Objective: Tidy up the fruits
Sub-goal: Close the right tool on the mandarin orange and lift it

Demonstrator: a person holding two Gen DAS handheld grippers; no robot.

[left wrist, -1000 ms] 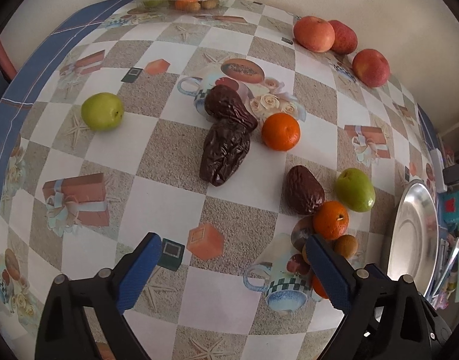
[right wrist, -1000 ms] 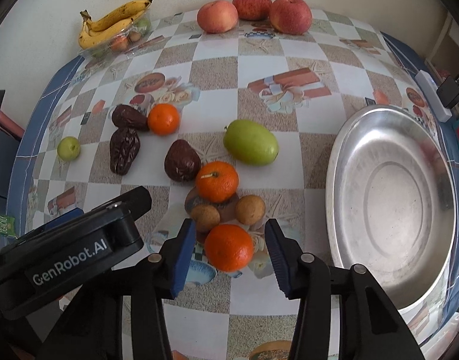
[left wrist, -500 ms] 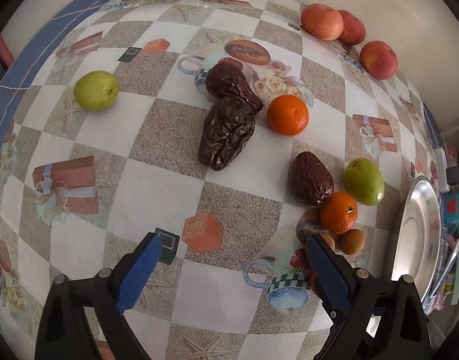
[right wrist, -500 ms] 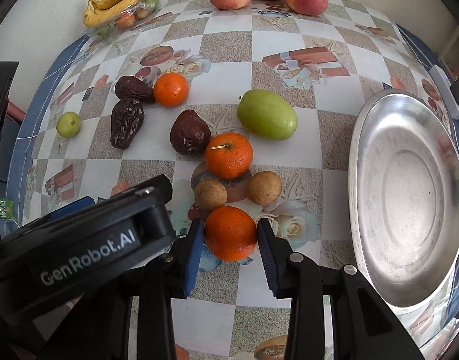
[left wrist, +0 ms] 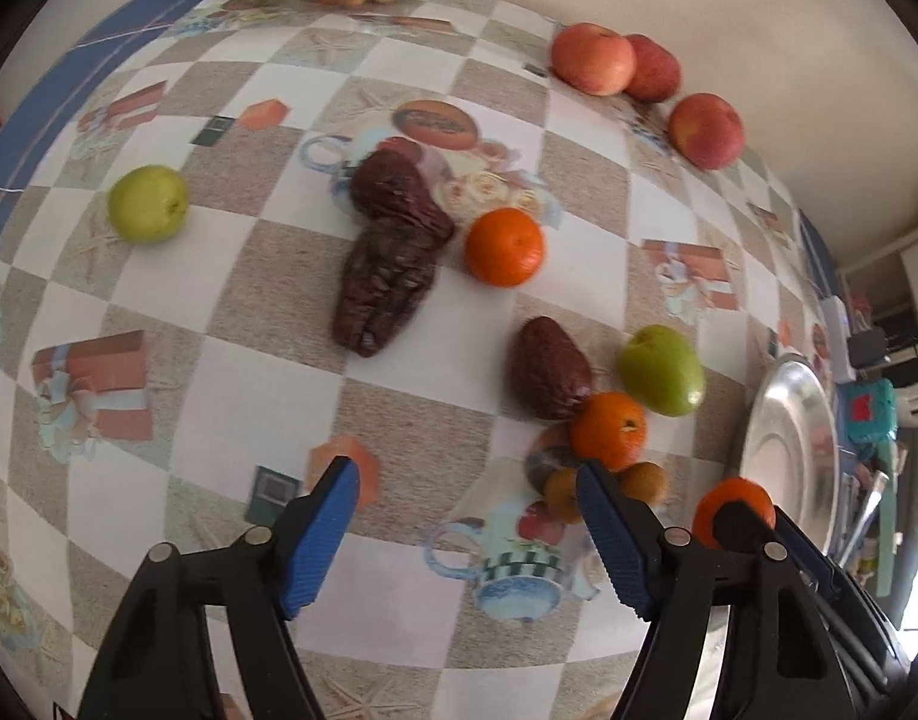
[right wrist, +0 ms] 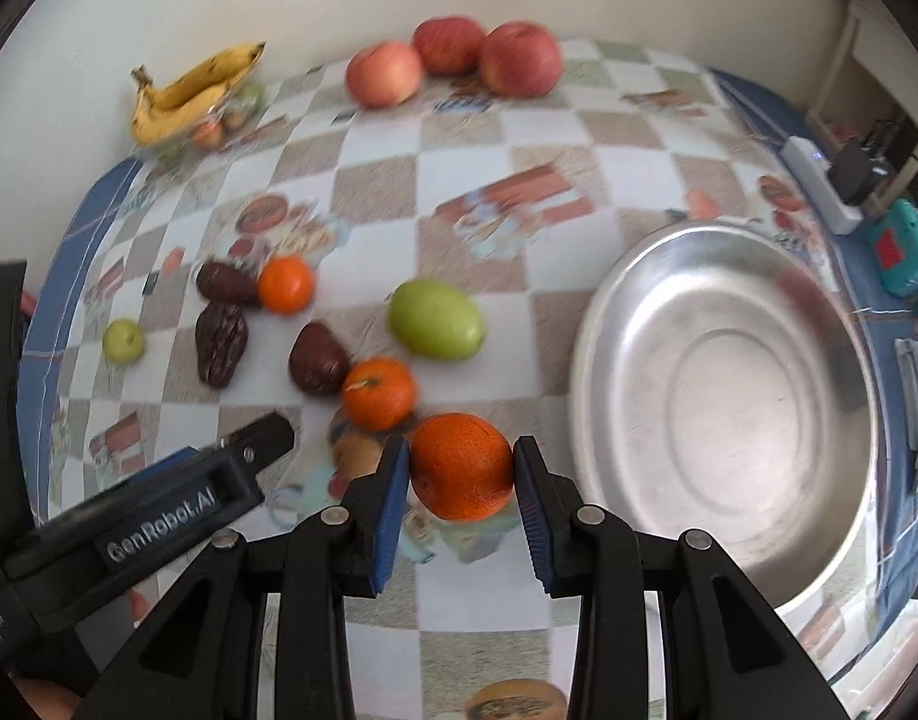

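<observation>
My right gripper (right wrist: pixel 462 474) is shut on an orange (right wrist: pixel 461 466) and holds it above the table, left of the empty steel plate (right wrist: pixel 723 408). The held orange (left wrist: pixel 732 507) also shows in the left wrist view. My left gripper (left wrist: pixel 468 510) is open and empty, low over the tablecloth. On the table lie two more oranges (right wrist: pixel 378 393) (right wrist: pixel 285 284), a large green fruit (right wrist: pixel 435 319), a small green fruit (right wrist: pixel 123 340), three dark wrinkled dates (right wrist: pixel 221 343) and two small brown fruits (left wrist: pixel 642 477).
Three red apples (right wrist: pixel 450 57) sit at the table's far edge. Bananas (right wrist: pixel 189 93) lie on a clear tray of small fruit at the far left. A white power strip (right wrist: pixel 822 189) and teal object (right wrist: pixel 900 252) lie beyond the plate. My left gripper's body (right wrist: pixel 153 498) is close on the left.
My right gripper has closed on the orange and lifted it off the table, toward the plate. My left gripper has narrowed slightly and stayed open.
</observation>
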